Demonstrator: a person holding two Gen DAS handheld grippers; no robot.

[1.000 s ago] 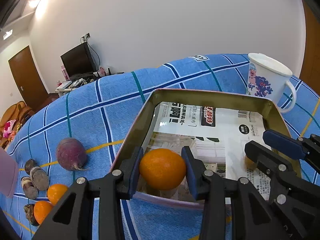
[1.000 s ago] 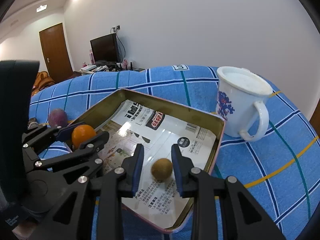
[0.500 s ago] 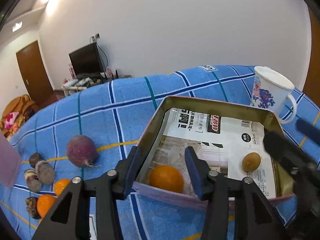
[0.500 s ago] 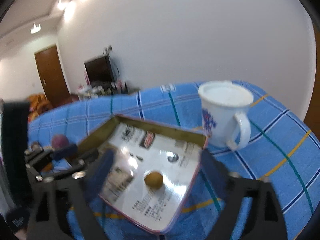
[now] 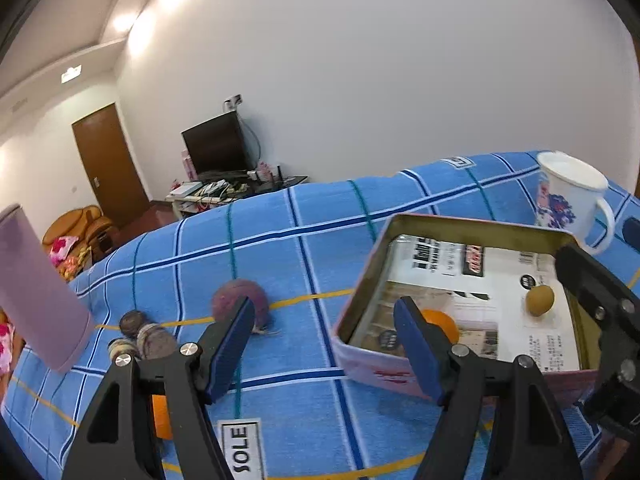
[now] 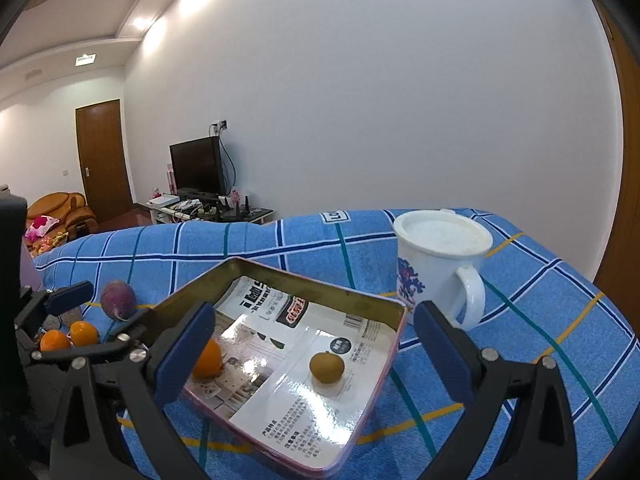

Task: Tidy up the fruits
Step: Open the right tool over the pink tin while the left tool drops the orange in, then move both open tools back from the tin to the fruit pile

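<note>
A metal tray [image 5: 472, 222] [image 6: 320, 280] lined with printed paper sits on the blue checked cloth. An orange [image 5: 440, 322] [image 6: 208, 358] and a small brown fruit [image 5: 540, 299] [image 6: 327, 367] lie in it. My left gripper [image 5: 324, 344] is open and empty, above the cloth left of the tray. My right gripper [image 6: 316, 356] is open and empty, raised over the tray's near side. Two more oranges [image 6: 70, 336] lie on the cloth at the left; one orange [image 5: 162, 416] shows behind my left finger.
A purple radish [image 5: 236, 300] [image 6: 118, 300] and several brown round items [image 5: 140, 334] lie left of the tray. A white lidded mug [image 5: 572, 196] [image 6: 440, 264] stands behind the tray's right corner. A pink object [image 5: 36, 288] is at far left.
Both grippers let go of their fruit into the tray, opened wide and pulled back and up. The left gripper swung left, away from the tray.
</note>
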